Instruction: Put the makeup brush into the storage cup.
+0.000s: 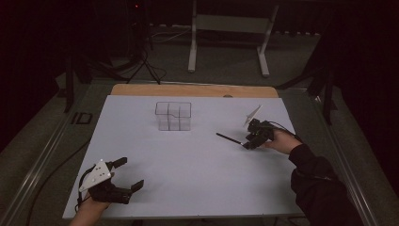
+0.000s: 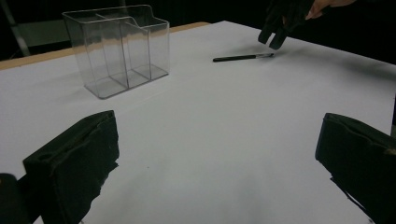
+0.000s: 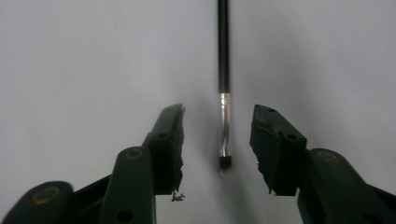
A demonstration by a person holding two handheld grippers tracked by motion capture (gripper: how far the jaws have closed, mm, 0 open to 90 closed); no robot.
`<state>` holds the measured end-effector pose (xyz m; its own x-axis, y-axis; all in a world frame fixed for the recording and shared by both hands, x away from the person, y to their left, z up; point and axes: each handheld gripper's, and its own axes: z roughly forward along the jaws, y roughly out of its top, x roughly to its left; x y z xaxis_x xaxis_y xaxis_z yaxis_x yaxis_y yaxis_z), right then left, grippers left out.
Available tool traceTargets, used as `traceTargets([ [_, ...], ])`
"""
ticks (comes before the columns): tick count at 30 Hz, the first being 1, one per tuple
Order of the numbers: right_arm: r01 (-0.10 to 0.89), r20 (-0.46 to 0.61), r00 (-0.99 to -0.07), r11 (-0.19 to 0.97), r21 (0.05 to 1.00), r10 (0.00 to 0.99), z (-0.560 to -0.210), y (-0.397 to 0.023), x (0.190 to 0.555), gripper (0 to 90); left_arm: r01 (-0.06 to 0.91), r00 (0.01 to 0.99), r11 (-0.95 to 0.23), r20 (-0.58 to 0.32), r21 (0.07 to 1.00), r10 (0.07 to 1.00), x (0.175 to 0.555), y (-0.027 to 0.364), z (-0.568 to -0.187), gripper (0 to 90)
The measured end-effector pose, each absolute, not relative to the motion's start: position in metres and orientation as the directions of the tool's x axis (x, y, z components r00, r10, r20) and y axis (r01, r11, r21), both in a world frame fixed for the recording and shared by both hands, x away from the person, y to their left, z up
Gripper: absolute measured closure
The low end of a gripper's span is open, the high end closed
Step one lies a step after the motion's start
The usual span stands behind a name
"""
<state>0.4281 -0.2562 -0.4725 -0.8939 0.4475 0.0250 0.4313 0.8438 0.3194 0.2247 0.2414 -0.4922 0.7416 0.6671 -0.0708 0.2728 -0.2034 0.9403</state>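
Your right gripper (image 3: 218, 140) is the nearer one: its fingers stand apart on either side of the thin black brush with a silver ferrule (image 3: 223, 70), astride the tip end without pressing on it. The brush lies flat on the white sheet of the bench (image 1: 197, 165), toward the right edge and about midway between near and far. Its long axis runs straight away from your fingers, out toward the clear plastic three-compartment organiser (image 1: 173, 116) near the middle of the far edge. A squeeze here would likely catch the ferrule rather than the handle. Your left gripper (image 1: 123, 175) rests at the near left corner, fingers wide apart on nothing, well away from the brush. The sheet is smooth and bare elsewhere; the room beyond is dim, with a white frame on the floor.
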Motion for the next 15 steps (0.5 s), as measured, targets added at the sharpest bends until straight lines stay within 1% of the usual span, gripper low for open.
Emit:
traceTargets([
  [6, 0.437, 0.040, -0.894, 0.852, 0.289, 0.445, -0.479, -0.252, 0.432, 60.9, 0.272, 0.742, -0.203, -0.071, 0.941, 0.666, 0.225, 0.242, -0.492, 0.5],
  [8, 0.436, 0.035, -0.895, 0.856, 0.279, 0.445, -0.483, -0.251, 0.434, 63.6, 0.273, 0.742, -0.204, -0.071, 0.940, 0.667, 0.225, 0.242, -0.492, 0.5],
  [11, 0.435, 0.030, -0.895, 0.857, 0.277, 0.444, -0.484, -0.251, 0.434, 64.1, 0.273, 0.742, -0.204, -0.071, 0.940, 0.667, 0.225, 0.242, -0.492, 0.5],
  [15, 0.437, 0.013, -0.893, 0.858, 0.271, 0.450, -0.490, -0.252, 0.436, 68.2, 0.274, 0.742, -0.204, -0.072, 0.940, 0.667, 0.225, 0.242, -0.493, 0.5],
])
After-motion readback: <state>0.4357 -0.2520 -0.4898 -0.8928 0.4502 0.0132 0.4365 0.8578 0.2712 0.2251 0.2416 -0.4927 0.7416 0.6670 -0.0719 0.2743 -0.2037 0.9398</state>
